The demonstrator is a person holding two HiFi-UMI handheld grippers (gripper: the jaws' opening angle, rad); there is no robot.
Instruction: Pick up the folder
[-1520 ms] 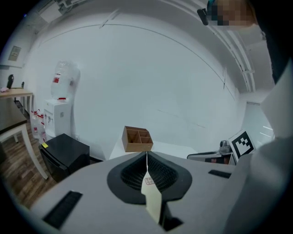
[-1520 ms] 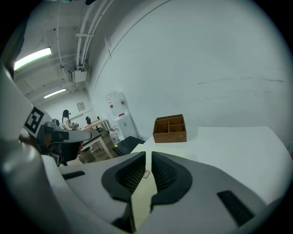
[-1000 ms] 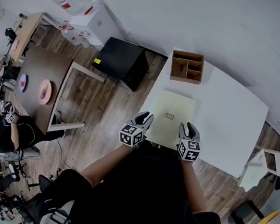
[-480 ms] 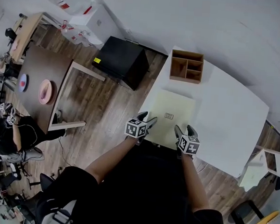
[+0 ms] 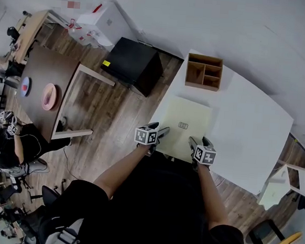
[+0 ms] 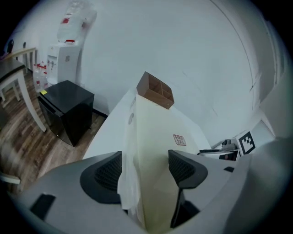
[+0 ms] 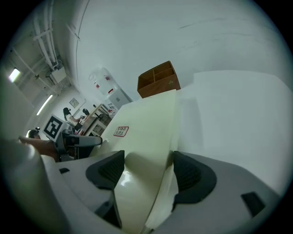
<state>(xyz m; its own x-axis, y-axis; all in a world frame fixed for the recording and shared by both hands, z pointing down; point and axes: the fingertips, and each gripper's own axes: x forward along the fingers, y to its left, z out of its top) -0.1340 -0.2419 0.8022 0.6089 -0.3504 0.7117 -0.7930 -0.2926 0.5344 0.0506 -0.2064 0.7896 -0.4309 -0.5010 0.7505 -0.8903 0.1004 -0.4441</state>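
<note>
At the far left of the head view a dark brown wooden table (image 5: 46, 73) carries a round pink plate (image 5: 49, 97). A black box-shaped cabinet (image 5: 133, 64) stands on the wood-plank floor (image 5: 110, 121) between that table and the white rectangular table (image 5: 247, 126). On the white table, near its front left edge, lies the pale yellow rectangular folder (image 5: 186, 128) with a small printed label (image 5: 182, 125) on its cover. Well apart from it, at the table's far edge, sits a brown wooden organizer box with open compartments (image 5: 203, 73). The left gripper (image 5: 161, 131) is at the folder's near left corner. In the left gripper view its jaws are opening with the folder (image 6: 155, 132) standing between them, and some loose white sheets show along the folder's left edge close to the left pad (image 6: 107, 172). The right gripper (image 5: 195, 143) is at the near right corner. In the right gripper view its jaws are likewise opening around the folder (image 7: 146, 123), whose cover bulges between the two dark ribbed pads (image 7: 190, 176). Both gripper views show the label (image 6: 179, 140) and the organizer (image 7: 158, 80) beyond the folder's far end.
</note>
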